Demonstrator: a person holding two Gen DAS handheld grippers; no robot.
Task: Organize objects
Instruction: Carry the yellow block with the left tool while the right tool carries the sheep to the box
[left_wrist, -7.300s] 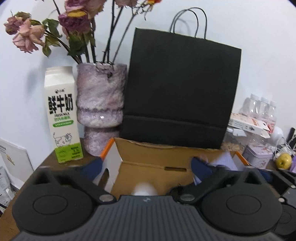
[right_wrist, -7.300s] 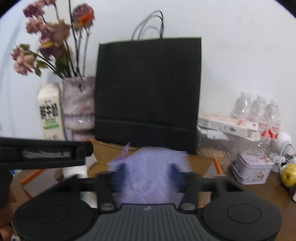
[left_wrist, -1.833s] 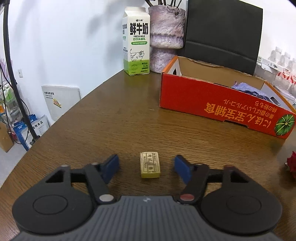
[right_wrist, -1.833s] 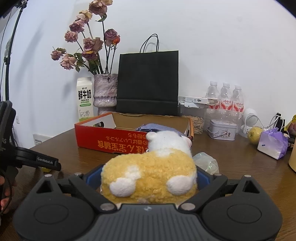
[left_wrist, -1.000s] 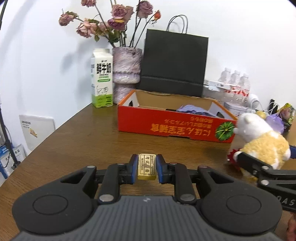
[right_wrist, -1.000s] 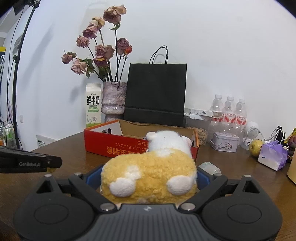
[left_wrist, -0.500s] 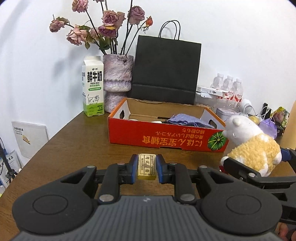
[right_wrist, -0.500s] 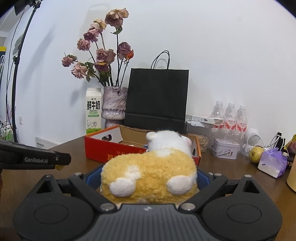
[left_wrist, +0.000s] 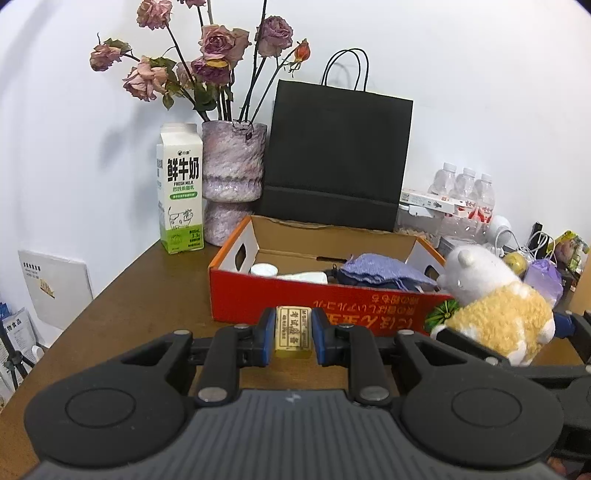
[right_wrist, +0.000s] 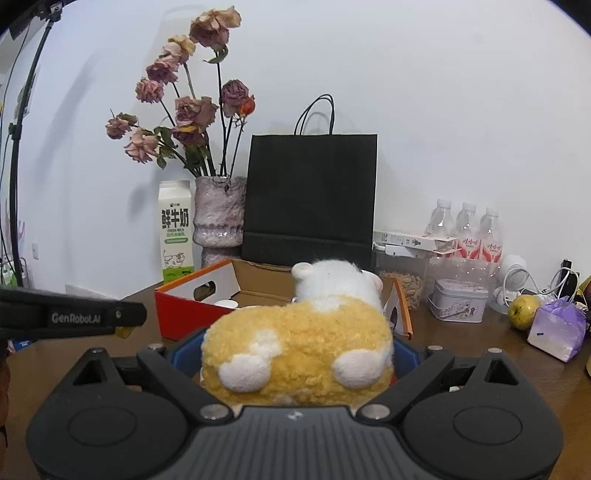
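**A:** So, left wrist view first. The left gripper (left_wrist: 293, 334) is clamped tight on a small yellow block (left_wrist: 293, 329), blue pads pressing both of its long sides. The block's long axis runs straight ahead along the fingers, pointing at the red cardboard box (left_wrist: 325, 301). The box sits dead ahead and a bit lower, with its long side across the view, so the block faces the near wall square on. There's already a purple cloth (left_wrist: 380, 271) and some white things inside.

**B:** And the plush toy (left_wrist: 495, 308)? It's off at the right edge there.

**A:** Yep, that's the other hand's load, level with the box's right end.

**B:** Ok, right wrist view.

**A:** The right gripper (right_wrist: 297, 356) is closed around the plush toy (right_wrist: 299, 349), jaws spread wide because the thing is fat, and it blocks most of the view forward. Its white head points at the box (right_wrist: 195, 308), which lies ahead and slightly left from here. The dark bar of the left gripper (right_wrist: 74, 317) pokes in at the left.

**B:** Which hand is closer?

**A:** Honestly they look about even. I'd guess both need to clear the near wall before letting go, and the plush needs the free space on the right side of the box.
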